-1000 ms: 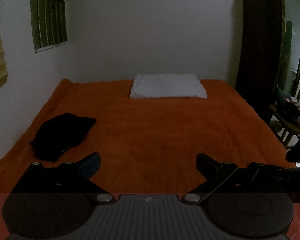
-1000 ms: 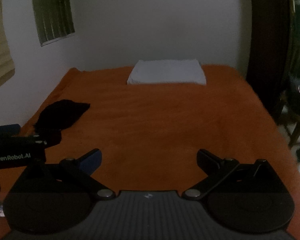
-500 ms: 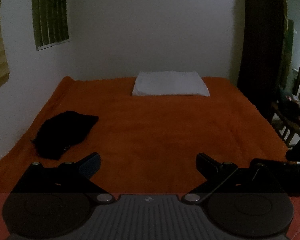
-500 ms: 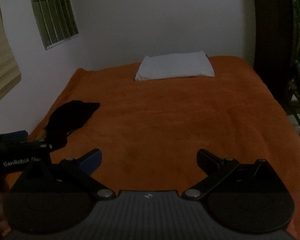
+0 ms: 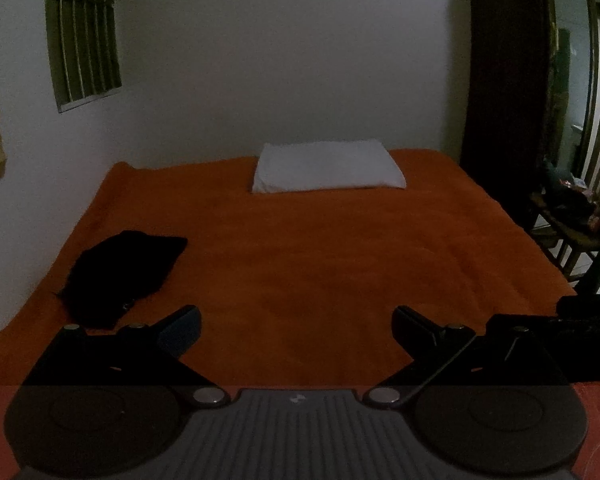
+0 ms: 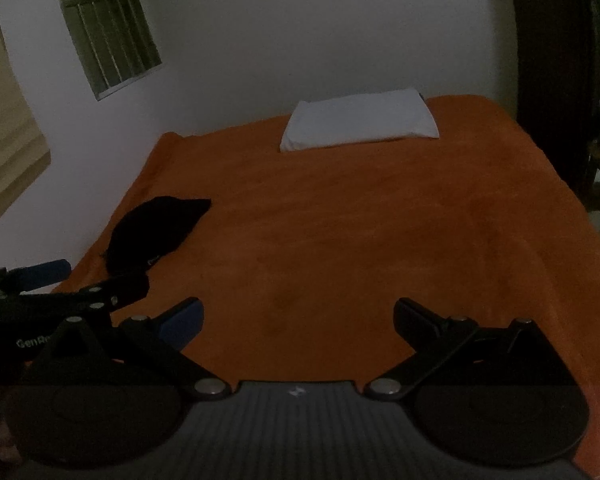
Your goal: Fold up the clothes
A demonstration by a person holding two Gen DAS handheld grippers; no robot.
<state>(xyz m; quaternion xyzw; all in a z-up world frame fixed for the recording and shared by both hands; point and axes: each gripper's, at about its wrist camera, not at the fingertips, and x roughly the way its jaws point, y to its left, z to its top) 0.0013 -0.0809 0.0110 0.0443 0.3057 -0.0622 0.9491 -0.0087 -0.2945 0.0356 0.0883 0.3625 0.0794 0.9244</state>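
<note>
A crumpled black garment (image 5: 120, 272) lies on the left side of the orange bed (image 5: 320, 264); it also shows in the right wrist view (image 6: 156, 228). My left gripper (image 5: 296, 320) is open and empty, held above the bed's near edge, to the right of the garment. My right gripper (image 6: 298, 314) is open and empty, also above the near part of the bed (image 6: 360, 240). The left gripper's body (image 6: 40, 300) shows at the left edge of the right wrist view, close to the garment.
A white pillow (image 5: 328, 170) lies at the head of the bed against the white wall. A barred window (image 5: 84, 36) is at the upper left. A dark wardrobe (image 5: 504, 80) and a wooden chair (image 5: 580, 208) stand to the right of the bed.
Both views have shifted: the right wrist view has risen and tilted, so the pillow sits further right and higher. The left gripper shows closer to the garment. Both grippers stay open.
</note>
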